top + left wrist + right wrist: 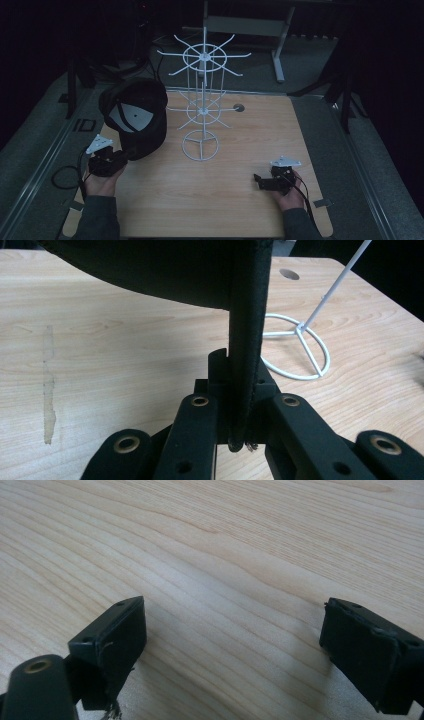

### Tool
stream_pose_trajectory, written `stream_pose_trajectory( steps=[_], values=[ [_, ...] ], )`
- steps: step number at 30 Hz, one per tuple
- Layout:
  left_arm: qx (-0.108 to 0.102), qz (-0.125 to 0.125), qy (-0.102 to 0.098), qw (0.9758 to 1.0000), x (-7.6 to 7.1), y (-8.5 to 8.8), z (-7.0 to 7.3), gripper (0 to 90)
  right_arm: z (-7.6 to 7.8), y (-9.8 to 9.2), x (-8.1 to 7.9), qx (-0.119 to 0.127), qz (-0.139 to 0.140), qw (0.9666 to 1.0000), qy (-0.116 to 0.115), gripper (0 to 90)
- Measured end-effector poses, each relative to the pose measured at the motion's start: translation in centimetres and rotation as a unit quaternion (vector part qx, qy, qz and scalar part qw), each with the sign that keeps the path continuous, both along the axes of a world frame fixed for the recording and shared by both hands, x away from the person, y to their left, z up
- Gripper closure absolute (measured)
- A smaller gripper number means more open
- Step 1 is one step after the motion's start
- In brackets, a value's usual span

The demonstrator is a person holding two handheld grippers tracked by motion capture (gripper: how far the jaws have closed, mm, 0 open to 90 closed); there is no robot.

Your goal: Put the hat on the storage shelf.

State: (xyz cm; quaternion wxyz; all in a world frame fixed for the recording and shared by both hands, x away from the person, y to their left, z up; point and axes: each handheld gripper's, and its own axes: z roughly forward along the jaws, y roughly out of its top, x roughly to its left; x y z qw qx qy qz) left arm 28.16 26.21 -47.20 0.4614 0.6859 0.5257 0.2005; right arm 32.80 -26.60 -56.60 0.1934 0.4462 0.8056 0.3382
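The table [240, 200] carries one white wire rack [201, 107], standing upright at about twelve o'clock from the middle of the table, with a round base ring, a central post and two tiers of spoke-like hooks. You can expect it to be light and springy, easy to tip if the cap drags sideways on a hook, so come at a hook from above rather than pushing against the post.

There is one black cap [136, 117], held up off the table at about ten o'clock, just beside the rack but not touching it, its pale lining turned toward the camera. It is soft fabric with a stiffer brim: light and no breakage risk, but the crown will flop and swing from wherever you hold it. Your left tongs [116, 157] are closed on its edge; in the left gripper view the dark band [247, 340] runs straight down between the jaws, pinched firmly. That stiff edge looks the best place to hold, since the crown would only crumple.

Your right tongs [265, 181] sit low over bare table at about four o'clock, well apart from the rack, jaws spread wide and holding nothing.
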Motion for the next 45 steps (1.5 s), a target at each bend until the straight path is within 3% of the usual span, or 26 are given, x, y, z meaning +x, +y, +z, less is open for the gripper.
stream_pose_trajectory(
  steps=[24, 45],
  values=[
    [0.011, 0.007, -0.021, 0.9997, 0.1, 0.0, 1.9, 86.1, 0.0, 0.0, 0.0, 0.001, 0.000, 1.0000, 0.000, 11.3],
    [0.022, -0.002, -0.039, 0.9990, 0.4, -0.2, 3.6, 86.1, 0.0, 0.0, 0.0, 0.000, 0.000, 1.0000, -0.001, 11.3]
  ],
)
